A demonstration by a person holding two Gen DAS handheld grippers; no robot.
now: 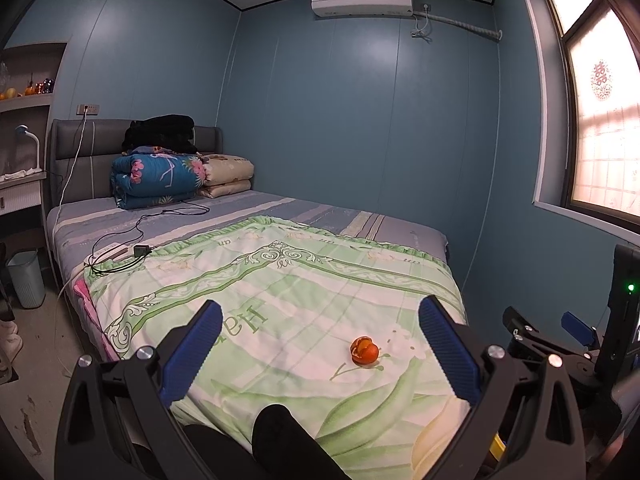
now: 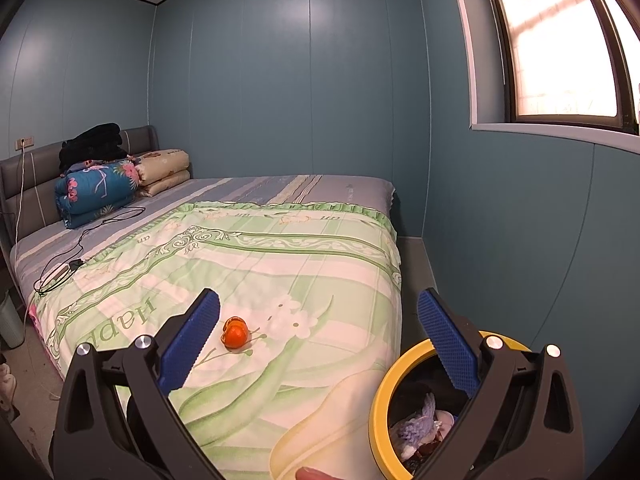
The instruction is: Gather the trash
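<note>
Both the left tongs (image 1: 320,340) and the right tongs (image 2: 318,332) are spread wide and hold nothing. The orange peel (image 1: 364,351) lies on the green floral quilt (image 1: 280,300) of the bed, apart from the yellow-rimmed trash bin (image 2: 380,400) beside it.

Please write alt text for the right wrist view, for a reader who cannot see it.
The open right gripper hovers over a bed with a green floral quilt, where an orange peel lies near the left finger. A yellow-rimmed trash bin holding some waste stands at the lower right, beside the bed.
</note>
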